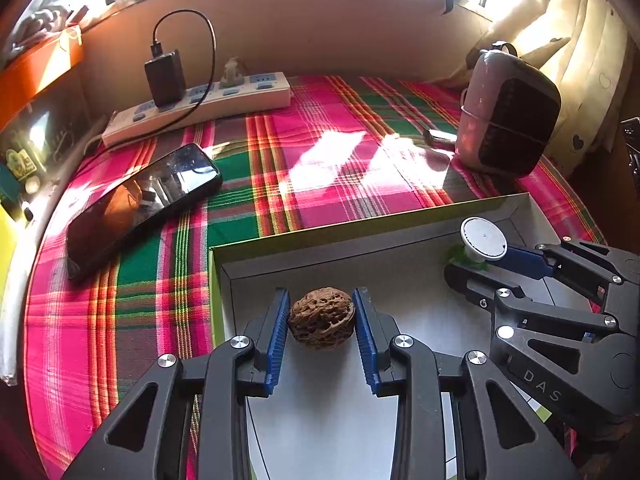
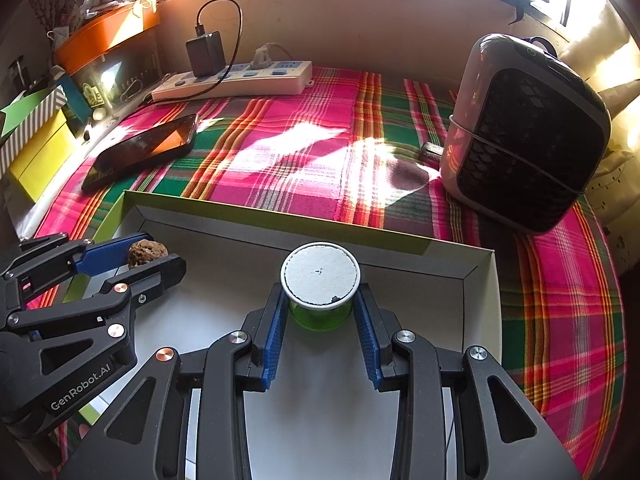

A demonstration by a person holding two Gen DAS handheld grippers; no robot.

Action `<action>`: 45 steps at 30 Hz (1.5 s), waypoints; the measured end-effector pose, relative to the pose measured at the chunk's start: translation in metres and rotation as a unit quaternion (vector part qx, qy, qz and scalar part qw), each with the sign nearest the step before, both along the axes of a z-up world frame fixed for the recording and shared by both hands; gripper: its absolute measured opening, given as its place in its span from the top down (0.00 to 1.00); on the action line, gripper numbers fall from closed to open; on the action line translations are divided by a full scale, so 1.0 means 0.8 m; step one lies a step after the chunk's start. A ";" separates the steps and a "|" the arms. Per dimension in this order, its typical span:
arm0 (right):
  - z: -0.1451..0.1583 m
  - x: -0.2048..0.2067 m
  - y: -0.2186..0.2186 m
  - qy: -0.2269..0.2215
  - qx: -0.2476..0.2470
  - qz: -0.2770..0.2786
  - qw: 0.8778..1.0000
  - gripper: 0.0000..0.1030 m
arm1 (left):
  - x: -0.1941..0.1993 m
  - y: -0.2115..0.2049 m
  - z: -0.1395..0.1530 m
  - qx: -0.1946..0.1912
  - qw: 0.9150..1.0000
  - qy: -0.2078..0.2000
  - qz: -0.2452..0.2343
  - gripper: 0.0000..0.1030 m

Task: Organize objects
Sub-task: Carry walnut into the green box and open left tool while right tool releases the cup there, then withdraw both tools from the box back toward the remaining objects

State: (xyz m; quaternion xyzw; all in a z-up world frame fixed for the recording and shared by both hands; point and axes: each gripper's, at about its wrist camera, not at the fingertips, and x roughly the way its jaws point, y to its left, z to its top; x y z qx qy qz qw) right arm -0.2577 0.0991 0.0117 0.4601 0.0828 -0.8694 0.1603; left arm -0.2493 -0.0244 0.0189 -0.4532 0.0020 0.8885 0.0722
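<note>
At the far left, a black smartphone [image 1: 140,204] lies face up on the pink-and-green plaid cloth [image 1: 320,152] covering the tabletop, with a white power strip [image 1: 200,110] behind it carrying a black charger block [image 1: 165,78]. Nearer, a shallow white cardboard box with a green rim [image 1: 256,264] sits on the cloth. Inside it, the left gripper [image 1: 321,320] has its blue fingers [image 1: 278,340] pressed against both sides of a brown wrinkled walnut [image 1: 322,323]. Further right in the box, the right gripper [image 2: 320,312] clamps a small green jar with a round white lid [image 2: 320,280]. At the far right stands a pink-and-black mesh-fronted fan heater [image 2: 528,132].
</note>
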 end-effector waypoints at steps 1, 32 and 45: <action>0.000 0.000 0.000 0.000 0.000 -0.002 1.000 0.66 | 0.000 0.000 0.000 -0.001 1.000 0.000 0.000 0.70; 0.021 0.040 0.033 0.020 -0.027 -0.032 0.999 0.49 | 0.039 -0.002 0.023 0.016 1.000 0.018 0.008 0.60; 0.042 0.092 0.055 0.051 -0.041 -0.041 0.997 0.49 | 0.093 0.000 0.039 0.026 0.999 0.037 0.004 0.60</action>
